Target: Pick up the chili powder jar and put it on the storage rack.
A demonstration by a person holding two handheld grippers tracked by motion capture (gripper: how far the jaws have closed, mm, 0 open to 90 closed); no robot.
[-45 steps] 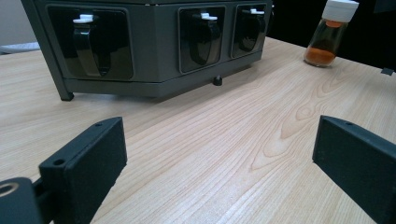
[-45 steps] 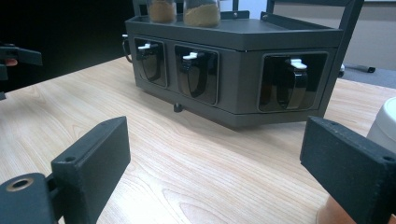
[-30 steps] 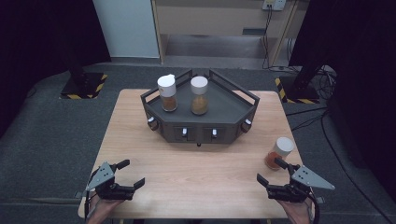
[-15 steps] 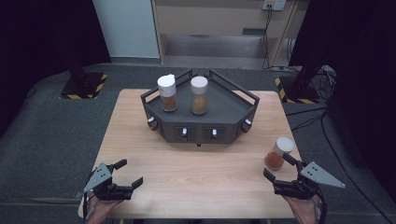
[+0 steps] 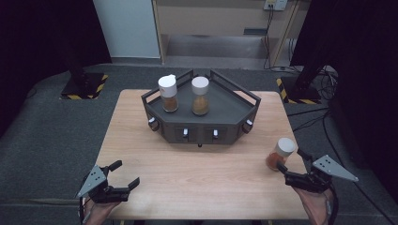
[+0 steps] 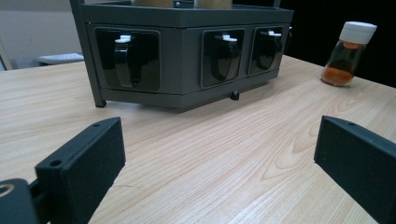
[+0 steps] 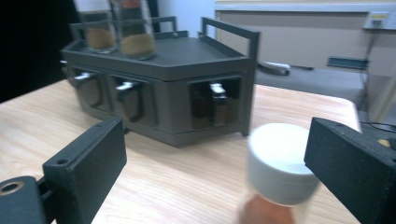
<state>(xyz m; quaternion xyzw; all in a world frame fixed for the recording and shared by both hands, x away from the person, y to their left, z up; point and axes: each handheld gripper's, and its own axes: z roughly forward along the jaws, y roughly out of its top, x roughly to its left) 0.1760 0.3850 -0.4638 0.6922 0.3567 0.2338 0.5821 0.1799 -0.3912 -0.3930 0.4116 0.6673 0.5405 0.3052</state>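
Rack (image 5: 244, 110): dark angular spice rack, upper centre of the high view; two white-capped spice jars (image 5: 168, 93) (image 5: 200, 95) already stand on its top shelf.
Loose jar (image 5: 280, 153): orange spice, white cap, upright on the table, lower right; not yet racked.
Right gripper (image 5: 293, 164): jaws just opened wide, jar between them, pads not pressing.
Left gripper (image 5: 124, 174): jaws apart, empty, lower left.
Remaining: grasp, lift, place third jar.

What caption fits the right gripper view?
Open right claw nears a white-capped jar beside the rack.
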